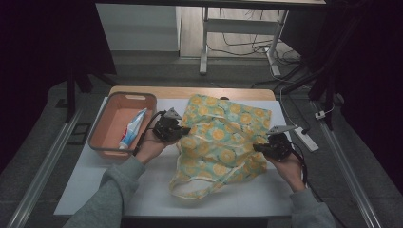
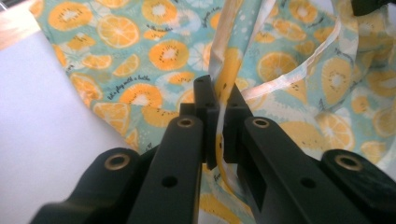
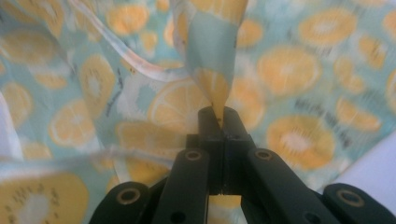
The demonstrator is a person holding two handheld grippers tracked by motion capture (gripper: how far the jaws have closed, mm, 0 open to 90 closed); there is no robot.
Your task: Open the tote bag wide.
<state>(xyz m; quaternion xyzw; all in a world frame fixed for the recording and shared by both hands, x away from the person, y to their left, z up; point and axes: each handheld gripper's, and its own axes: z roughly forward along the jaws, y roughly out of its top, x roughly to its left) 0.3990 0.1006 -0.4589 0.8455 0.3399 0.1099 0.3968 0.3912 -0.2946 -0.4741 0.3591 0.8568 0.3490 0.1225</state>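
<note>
high view: bag (image 1: 221, 142) mid-table, my left claw (image 1: 183, 129) and right claw (image 1: 256, 147) at its sides, tube (image 1: 132, 128) waits in bin (image 1: 107, 147) | left gripper view: jaws clamped on bag (image 2: 154, 51) edge | right gripper view: pinched on a fold (image 3: 210, 56), blurry, opening hidden

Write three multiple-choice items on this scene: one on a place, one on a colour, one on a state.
1. Where is the toothpaste tube?
A. in the tray
B. on the bag
C. on the floor

2. What fruit colour dominates the bag?
A. purple
B. orange
C. red

3. How does the left gripper stand?
A. wide open
B. shut on nothing
C. shut on the bag

Answers: 1 A, the tube lies inside the pink tray. 2 B, orange slices cover the teal cloth. 3 C, cloth is pinched between its jaws; the right gripper pinches the bag too.
</note>
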